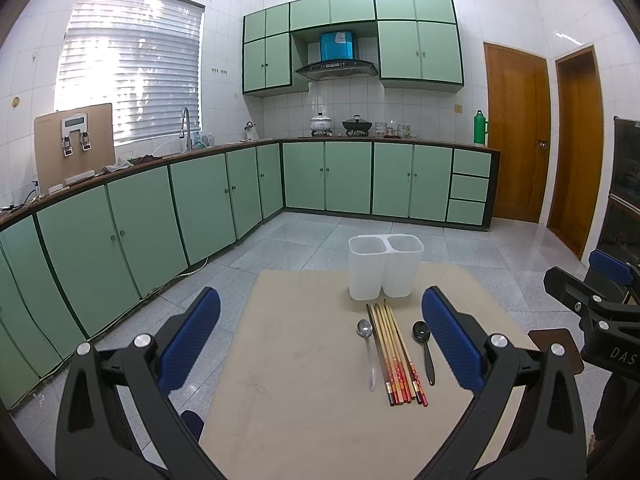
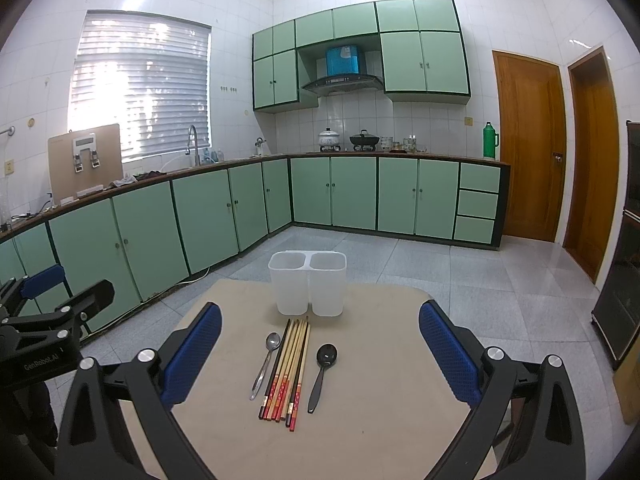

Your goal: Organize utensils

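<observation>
Left gripper [image 1: 320, 344] and right gripper [image 2: 320, 356] hover wide, empty. Chopsticks [image 2: 287, 372] lie between two spoons [image 2: 325, 372] on the surface [image 2: 380, 420], near a two-compartment holder [image 2: 307, 284].

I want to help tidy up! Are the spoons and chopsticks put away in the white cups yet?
Not yet. Nothing looks done: both halves of the white holder look empty. The chopsticks, silver spoon and black spoon all lie on the mat in front of it. Nothing is in hand: the left gripper and right gripper are both open. Everything is left to sort.
</observation>
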`<action>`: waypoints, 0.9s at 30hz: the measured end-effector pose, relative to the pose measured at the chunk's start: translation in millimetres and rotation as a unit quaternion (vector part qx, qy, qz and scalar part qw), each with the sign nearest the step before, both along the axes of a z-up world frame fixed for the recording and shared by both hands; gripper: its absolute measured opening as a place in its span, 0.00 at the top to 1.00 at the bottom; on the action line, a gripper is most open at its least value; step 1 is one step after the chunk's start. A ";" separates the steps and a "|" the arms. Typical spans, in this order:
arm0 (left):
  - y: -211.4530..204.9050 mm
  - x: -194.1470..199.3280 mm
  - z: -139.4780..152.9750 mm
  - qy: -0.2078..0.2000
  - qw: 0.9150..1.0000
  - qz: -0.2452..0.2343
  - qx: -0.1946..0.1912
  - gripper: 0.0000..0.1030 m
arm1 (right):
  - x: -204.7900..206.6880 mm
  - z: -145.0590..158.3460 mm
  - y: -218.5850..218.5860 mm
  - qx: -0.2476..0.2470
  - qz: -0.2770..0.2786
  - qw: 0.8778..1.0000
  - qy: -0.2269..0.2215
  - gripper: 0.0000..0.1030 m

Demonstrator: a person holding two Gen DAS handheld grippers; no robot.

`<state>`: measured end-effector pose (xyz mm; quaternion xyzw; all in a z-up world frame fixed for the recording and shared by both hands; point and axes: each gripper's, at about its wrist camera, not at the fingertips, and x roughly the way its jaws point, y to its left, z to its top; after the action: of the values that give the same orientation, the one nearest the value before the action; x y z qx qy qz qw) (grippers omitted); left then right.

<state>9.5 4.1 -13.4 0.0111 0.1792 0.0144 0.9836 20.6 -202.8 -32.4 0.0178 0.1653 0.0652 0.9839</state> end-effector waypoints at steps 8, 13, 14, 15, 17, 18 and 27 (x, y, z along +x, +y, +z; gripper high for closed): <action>-0.9 4.4 -2.3 0.008 1.000 0.001 0.003 0.05 | 3.4 -4.1 1.9 0.002 -0.001 1.000 0.007 0.06; -3.2 11.6 -4.4 0.016 1.000 0.002 0.003 0.05 | 8.9 -4.8 1.3 0.002 -0.002 1.000 0.017 0.06; -4.1 13.3 -5.4 0.018 1.000 0.002 0.004 0.05 | 10.6 -5.9 0.8 0.002 -0.002 1.000 0.019 0.06; -4.4 15.6 -6.5 0.019 1.000 0.002 0.006 0.05 | 13.0 -7.3 1.6 0.002 -0.003 1.000 0.022 0.06; -4.5 22.2 -9.9 0.024 1.000 0.004 0.010 0.05 | 20.0 -11.0 2.2 -0.001 -0.005 1.000 0.031 0.06; -3.8 26.5 -12.4 0.028 1.000 0.004 0.009 0.05 | 24.8 -13.5 2.4 -0.002 -0.006 0.999 0.036 0.06; 5.5 104.0 -61.9 0.104 0.994 0.024 0.035 0.05 | 104.4 -62.5 3.5 -0.009 -0.007 0.992 0.129 0.09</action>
<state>113.5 9.6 -75.3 0.0423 0.2800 0.0425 0.9581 125.0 -199.3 -94.9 0.0181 0.2917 0.0539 0.9548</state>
